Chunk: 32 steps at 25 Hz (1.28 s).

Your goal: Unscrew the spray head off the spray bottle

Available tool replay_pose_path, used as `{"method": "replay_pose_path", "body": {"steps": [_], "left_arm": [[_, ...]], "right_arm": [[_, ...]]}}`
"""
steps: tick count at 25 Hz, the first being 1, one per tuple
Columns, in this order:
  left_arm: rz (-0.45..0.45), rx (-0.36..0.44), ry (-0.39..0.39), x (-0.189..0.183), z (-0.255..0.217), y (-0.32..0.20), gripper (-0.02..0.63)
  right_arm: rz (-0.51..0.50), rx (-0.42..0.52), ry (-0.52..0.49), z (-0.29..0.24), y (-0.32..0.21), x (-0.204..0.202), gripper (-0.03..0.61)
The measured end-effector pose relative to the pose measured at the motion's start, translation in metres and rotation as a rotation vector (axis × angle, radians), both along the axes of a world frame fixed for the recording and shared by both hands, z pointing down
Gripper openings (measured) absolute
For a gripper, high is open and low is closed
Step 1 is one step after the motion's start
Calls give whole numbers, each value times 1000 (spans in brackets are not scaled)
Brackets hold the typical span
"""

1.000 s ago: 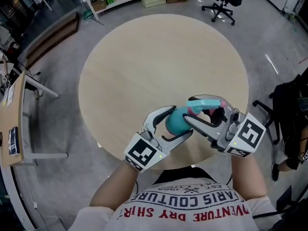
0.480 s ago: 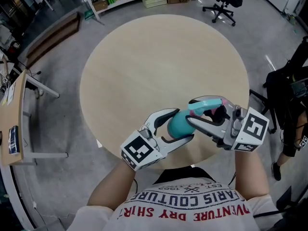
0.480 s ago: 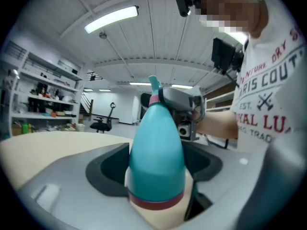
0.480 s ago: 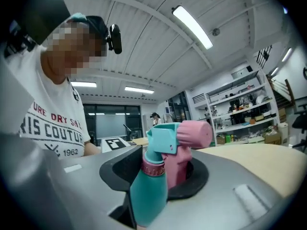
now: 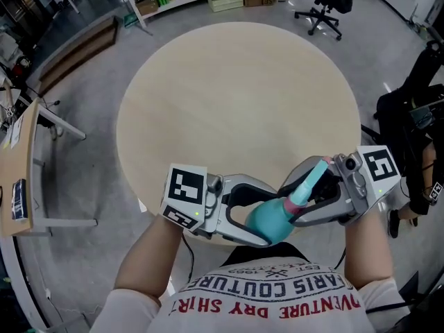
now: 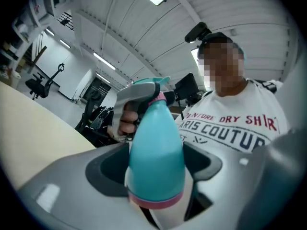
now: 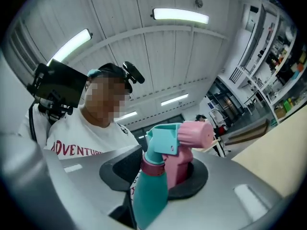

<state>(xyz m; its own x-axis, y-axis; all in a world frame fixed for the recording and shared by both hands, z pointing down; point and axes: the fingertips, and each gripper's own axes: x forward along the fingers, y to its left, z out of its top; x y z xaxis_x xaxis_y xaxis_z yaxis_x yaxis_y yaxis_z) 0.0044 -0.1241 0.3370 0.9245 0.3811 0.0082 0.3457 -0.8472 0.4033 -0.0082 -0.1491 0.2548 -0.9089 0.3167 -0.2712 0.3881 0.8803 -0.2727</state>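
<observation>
The left claw (image 5: 267,215) is clamped, jaws wide, on the broad teal body of the spray bottle (image 5: 269,222), which is held in the air over the near edge of the round worktop (image 5: 236,103), close to the person's chest and touching nothing but the two claws. The body is smooth, rounded and tapered, so it is judged light, slightly yielding plastic that could spin or slide in the grip; whether liquid is inside cannot be told through the opaque wall. It is best taken at its widest part, as it is now. The long axis is seen, in the head view, to run from the base at lower left, set deep between the left jaws, up to the neck at upper right. The pink collar (image 7: 152,166) joins the body to the spray head (image 5: 311,179), whose pink nozzle (image 7: 196,134) points sideways off that axis. The right claw (image 5: 298,201) is closed on the head, its jaws having just been closing with the pink trigger (image 7: 178,169) part between the pads. A hold at the collar is judged firmer for turning, since the trigger may give.
</observation>
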Motion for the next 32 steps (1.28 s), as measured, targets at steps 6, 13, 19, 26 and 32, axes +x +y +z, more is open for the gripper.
{"method": "replay_pose_path", "body": {"steps": [6, 13, 19, 26, 32], "left_arm": [[-72, 34, -38, -9, 13, -18, 347], [-362, 282, -143, -32, 40, -36, 348], [-680, 434, -285, -42, 81, -101, 348], [-1004, 412, -347, -77, 126, -144, 350], [-1152, 351, -331, -93, 142, -157, 351]], "right_arm": [[62, -22, -21, -1, -24, 1, 151], [339, 10, 29, 4, -43, 1, 150], [676, 19, 42, -2, -107, 39, 151], [884, -153, 76, 32, -153, 78, 150], [852, -345, 264, 105, -165, 72, 150]]}}
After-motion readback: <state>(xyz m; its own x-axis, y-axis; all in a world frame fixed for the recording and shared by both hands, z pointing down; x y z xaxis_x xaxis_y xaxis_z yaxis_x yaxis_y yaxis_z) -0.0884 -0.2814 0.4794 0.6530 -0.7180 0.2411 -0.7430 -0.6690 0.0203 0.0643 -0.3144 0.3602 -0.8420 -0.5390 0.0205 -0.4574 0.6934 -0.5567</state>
